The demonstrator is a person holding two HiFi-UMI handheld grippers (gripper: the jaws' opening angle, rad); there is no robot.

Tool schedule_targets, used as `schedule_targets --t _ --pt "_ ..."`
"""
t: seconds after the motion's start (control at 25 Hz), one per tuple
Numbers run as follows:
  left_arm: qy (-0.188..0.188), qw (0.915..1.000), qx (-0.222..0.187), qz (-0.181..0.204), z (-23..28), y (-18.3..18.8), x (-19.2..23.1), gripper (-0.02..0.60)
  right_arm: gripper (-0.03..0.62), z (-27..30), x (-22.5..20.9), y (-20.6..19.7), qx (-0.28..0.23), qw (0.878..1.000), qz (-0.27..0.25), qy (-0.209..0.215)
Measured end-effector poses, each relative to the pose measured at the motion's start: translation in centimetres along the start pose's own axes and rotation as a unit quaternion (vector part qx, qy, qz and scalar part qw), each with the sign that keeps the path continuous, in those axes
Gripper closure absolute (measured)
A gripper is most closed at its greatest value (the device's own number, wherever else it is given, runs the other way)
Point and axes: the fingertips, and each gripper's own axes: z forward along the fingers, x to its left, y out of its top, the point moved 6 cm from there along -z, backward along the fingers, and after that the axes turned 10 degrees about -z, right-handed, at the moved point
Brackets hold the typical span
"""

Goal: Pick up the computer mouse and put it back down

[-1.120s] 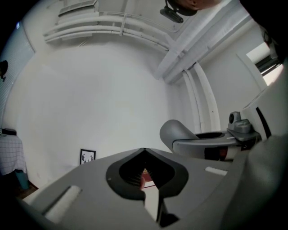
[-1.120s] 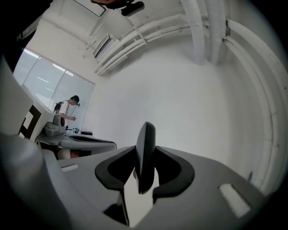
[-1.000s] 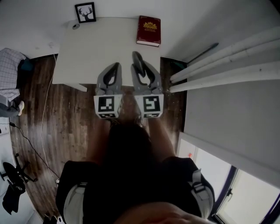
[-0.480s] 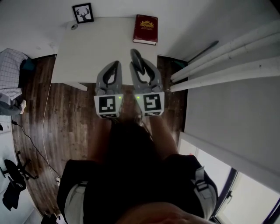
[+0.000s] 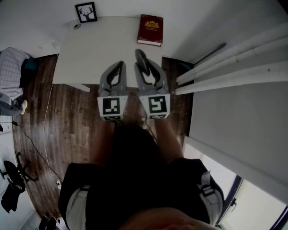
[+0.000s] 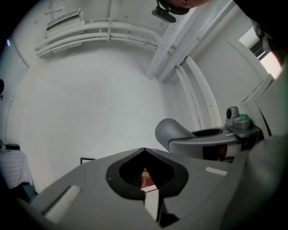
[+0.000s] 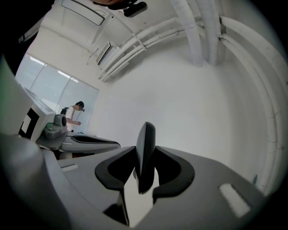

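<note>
Nearest, the person's legs fill the bottom of the head view, with both tools held out level side by side. The left tool (image 6: 143, 150) has its jaws pressed together with nothing between them and plays no part in the grip. The right tool (image 7: 144, 157) pinches the computer mouse (image 7: 146, 137), a dark slim shape standing on edge between its jaws and rising above them, with only the pale wall behind it. It looks to be clear of the desk (image 5: 96, 49), roughly over its near edge. So the pick-up half seems done, and what is left is the second half: lower the mouse to the bare desk top and let it go. Farther back on the desk lie a red book (image 5: 150, 29) and a small framed picture (image 5: 86, 12), well apart from the tools.
</note>
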Motion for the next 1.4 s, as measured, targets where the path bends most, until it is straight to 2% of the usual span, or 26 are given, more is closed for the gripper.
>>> schedule_targets --t 0.24,0.48,0.68,1.04,1.4 --pt "0.001 1.0 0.002 0.005 0.0 -0.1 -0.2 0.581 0.45 -0.1 0.0 -0.1 -0.001 1.0 -0.003 0.0" --pt "0.004 0.9998 -0.008 -0.016 -0.4 0.0 0.2 0.581 0.45 0.0 0.3 -0.1 0.0 1.0 0.003 0.006" --pt "0.014 0.9998 -0.008 -0.009 -1.2 0.2 1.3 0.581 0.45 0.7 1.4 0.2 -0.004 1.0 0.002 0.013" --pt "0.035 0.9992 -0.011 -0.015 -2.9 0.5 5.9 0.581 0.451 3.2 5.2 1.9 -0.012 0.999 -0.001 0.038" --pt "0.033 0.9991 -0.021 -0.015 -3.8 1.6 11.5 0.581 0.451 6.9 9.3 3.7 -0.013 0.999 0.004 0.041"
